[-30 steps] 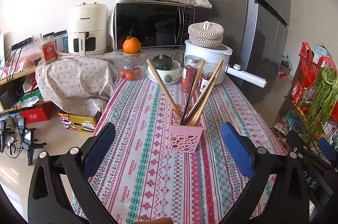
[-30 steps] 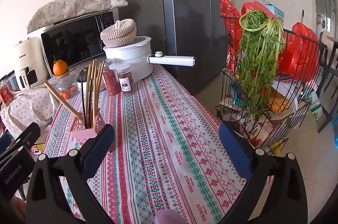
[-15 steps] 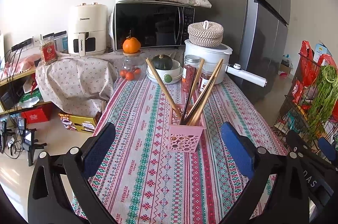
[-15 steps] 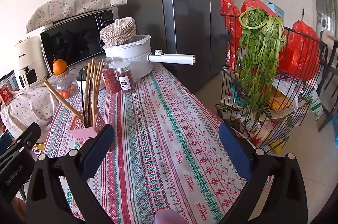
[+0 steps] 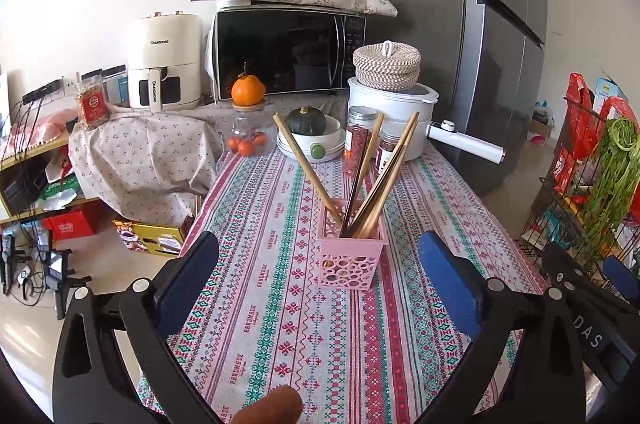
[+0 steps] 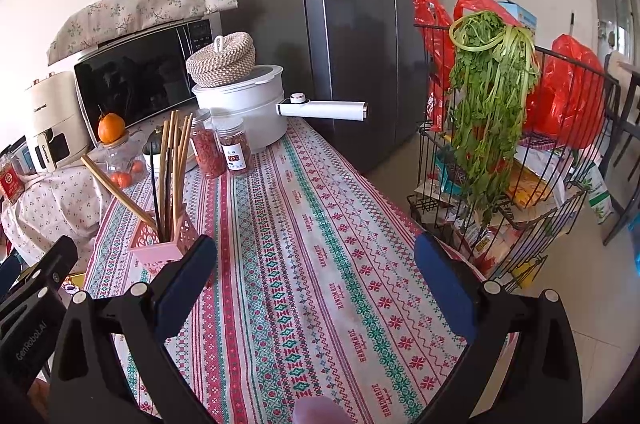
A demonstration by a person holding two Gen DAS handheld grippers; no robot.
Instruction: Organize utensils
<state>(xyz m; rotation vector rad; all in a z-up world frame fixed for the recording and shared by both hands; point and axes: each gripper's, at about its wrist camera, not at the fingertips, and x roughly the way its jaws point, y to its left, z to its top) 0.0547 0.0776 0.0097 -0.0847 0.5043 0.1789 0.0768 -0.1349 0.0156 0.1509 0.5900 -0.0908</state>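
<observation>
While both blue-padded grippers, left (image 5: 320, 272) and right (image 6: 316, 272), are held open and empty, wooden chopsticks (image 5: 384, 180) are partly hidden inside the pink perforated plastic holder (image 5: 351, 258).

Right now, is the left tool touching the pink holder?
Apart. The left wrist view shows patterned tablecloth between the open left tool and the pink holder.
</observation>
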